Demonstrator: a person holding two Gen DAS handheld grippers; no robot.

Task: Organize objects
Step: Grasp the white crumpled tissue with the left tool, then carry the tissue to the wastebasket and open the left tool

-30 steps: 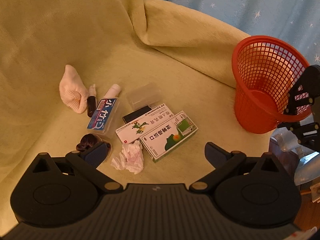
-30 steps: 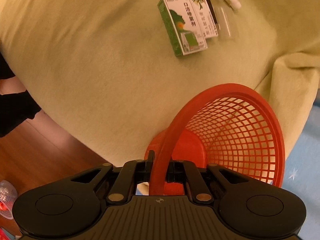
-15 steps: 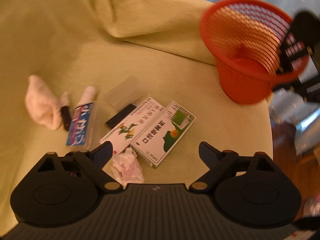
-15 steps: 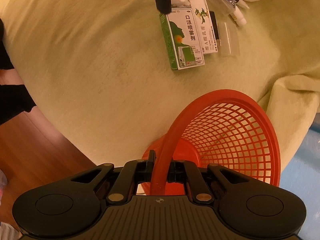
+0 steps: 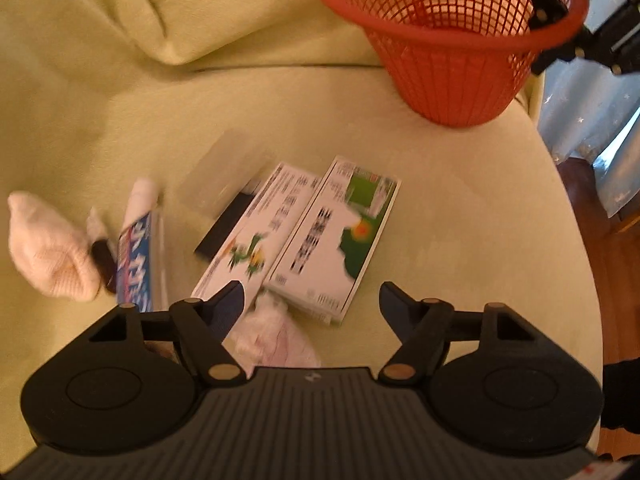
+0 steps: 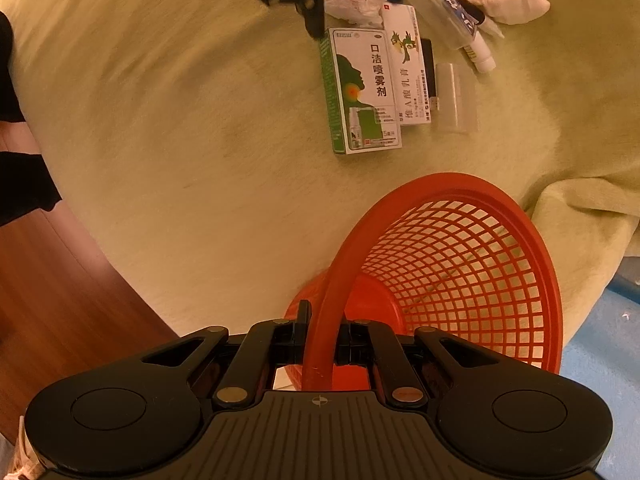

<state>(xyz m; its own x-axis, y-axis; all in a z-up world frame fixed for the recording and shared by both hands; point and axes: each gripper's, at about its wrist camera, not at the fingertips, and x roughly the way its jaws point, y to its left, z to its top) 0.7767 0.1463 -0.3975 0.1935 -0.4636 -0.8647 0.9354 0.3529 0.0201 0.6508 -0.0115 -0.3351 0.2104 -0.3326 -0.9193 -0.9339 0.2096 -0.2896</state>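
A green-and-white box lies on the yellow-green blanket beside a white box with a bird print. A crumpled tissue sits at their near ends. My left gripper hangs low over these, its jaws closing. The green box's end and the tissue lie between the pads, untouched. My right gripper is shut on the rim of the red mesh basket, which tilts toward the boxes.
A white sock, a small dark bottle, a blue tube, a black flat item and a clear case lie left of the boxes. A blanket fold rises behind. Wooden floor borders the cushion edge.
My left gripper has dropped closer to the boxes and tissue, rolled, and its jaws have narrowed. The right gripper keeps its hold on the basket rim, hardly moving.
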